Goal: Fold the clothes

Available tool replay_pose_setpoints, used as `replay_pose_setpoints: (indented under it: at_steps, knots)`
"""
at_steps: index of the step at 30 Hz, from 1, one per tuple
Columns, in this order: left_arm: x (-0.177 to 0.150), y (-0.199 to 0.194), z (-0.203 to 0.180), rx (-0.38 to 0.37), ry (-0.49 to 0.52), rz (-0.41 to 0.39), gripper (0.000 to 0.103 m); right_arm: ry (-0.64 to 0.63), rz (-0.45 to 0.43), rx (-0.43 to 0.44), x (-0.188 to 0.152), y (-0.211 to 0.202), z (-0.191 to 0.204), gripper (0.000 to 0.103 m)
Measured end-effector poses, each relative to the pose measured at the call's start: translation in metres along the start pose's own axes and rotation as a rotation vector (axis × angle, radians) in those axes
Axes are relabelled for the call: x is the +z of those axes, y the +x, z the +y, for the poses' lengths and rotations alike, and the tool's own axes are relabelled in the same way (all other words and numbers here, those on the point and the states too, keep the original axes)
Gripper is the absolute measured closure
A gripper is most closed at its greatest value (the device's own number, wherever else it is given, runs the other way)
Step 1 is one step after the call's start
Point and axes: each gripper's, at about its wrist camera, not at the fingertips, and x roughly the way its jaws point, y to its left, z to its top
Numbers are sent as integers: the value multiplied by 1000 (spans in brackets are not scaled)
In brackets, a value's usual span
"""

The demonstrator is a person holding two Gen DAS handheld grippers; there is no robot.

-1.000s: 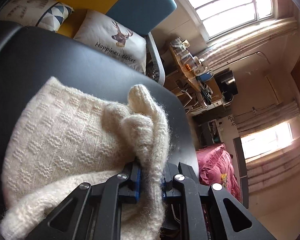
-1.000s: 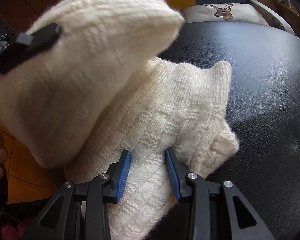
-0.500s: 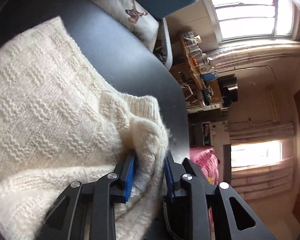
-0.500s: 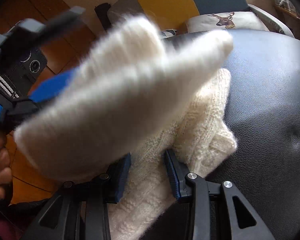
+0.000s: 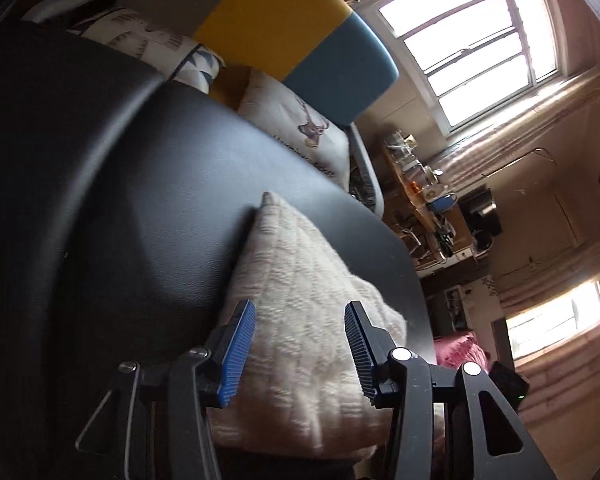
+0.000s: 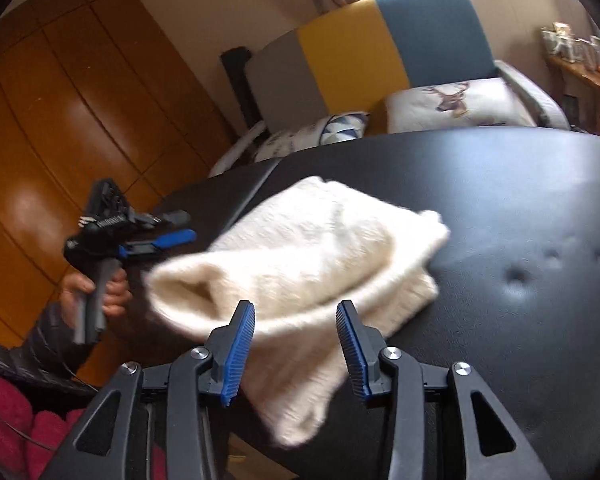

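A cream knitted sweater [image 6: 320, 240] lies folded over on the black padded table [image 6: 520, 200]. In the right wrist view my right gripper [image 6: 294, 308] hovers above the sweater's near edge. Its jaws are opening and the pads touch nothing. My left gripper [image 6: 184, 225] is off to the left of the sweater, held by a hand in a dark sleeve, with nothing between its blue pads. In the left wrist view the left gripper [image 5: 299, 308] has its jaws opening. The sweater [image 5: 300, 264] shows in the gap beyond them, apart from the pads, on the table [image 5: 140, 200].
A chair with a grey, yellow and blue back [image 6: 380, 40] stands behind the table, with a deer cushion [image 6: 452, 100] and a patterned cushion [image 6: 332, 128]. A wooden wardrobe [image 6: 80, 100] is on the left. Red cloth [image 6: 8, 420] lies at the lower left.
My left gripper let go of the sweater's fold and drew away to the left. The lifted half now rests on the lower half. My right gripper rose off the sweater and opened a little.
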Motion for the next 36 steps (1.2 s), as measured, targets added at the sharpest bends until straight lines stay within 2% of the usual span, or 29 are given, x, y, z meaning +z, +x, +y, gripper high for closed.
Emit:
replay_pose_setpoints:
  at_steps: [2, 4, 8, 10, 14, 16, 19, 20, 24, 26, 28, 29, 30, 31, 32, 33, 34, 35, 36]
  knots:
    - [-12, 7, 0, 2, 56, 5, 56, -18, 77, 19, -6, 4, 6, 60]
    - [-25, 17, -9, 37, 162, 21, 56, 5, 136, 26, -25, 12, 1, 60]
    - [-55, 49, -29, 37, 339, 100, 56, 68, 244, 35, -67, 32, -14, 60]
    - [-70, 61, -35, 23, 408, 139, 49, 156, 206, 57, -76, 23, -27, 60]
    - [-89, 66, -40, -30, 490, 176, 47, 245, 136, 81, -78, -8, -40, 60]
    - [-85, 58, -41, -73, 454, 172, 47, 291, 64, 78, -73, -27, -49, 58]
    - [-77, 49, -45, -120, 443, 157, 46, 443, -66, 137, -65, -39, -75, 52]
    - [-77, 48, -48, -125, 456, 153, 46, 508, -90, 168, -63, -37, -85, 48]
    - [-85, 54, -69, -168, 532, 170, 41, 654, -126, 204, -50, -7, -112, 46]
    - [-95, 59, -81, -188, 589, 187, 36, 708, -112, 186, -46, 9, -119, 46]
    - [-107, 63, -92, -198, 648, 198, 22, 758, -99, 164, -43, 24, -124, 46]
    - [-111, 66, -95, -201, 668, 204, 20, 777, -94, 150, -42, 30, -126, 46]
    - [-115, 69, -98, -211, 681, 213, 19, 740, -78, 125, -38, 34, -122, 47]
    - [-118, 72, -99, -222, 689, 222, 18, 672, -57, 94, -32, 38, -115, 52]
    - [-121, 74, -101, -229, 698, 232, 17, 594, -39, 41, -25, 40, -106, 69]
    - [-125, 75, -102, -237, 707, 244, 16, 531, -38, 7, -15, 36, -96, 82]
    - [-128, 77, -103, -245, 716, 256, 16, 478, -46, -10, -4, 31, -86, 89]
    - [-131, 78, -104, -258, 726, 272, 16, 408, -68, -42, 7, 21, -74, 89]
    - [-134, 79, -107, -282, 742, 298, 16, 318, -82, -112, 17, 13, -61, 89]
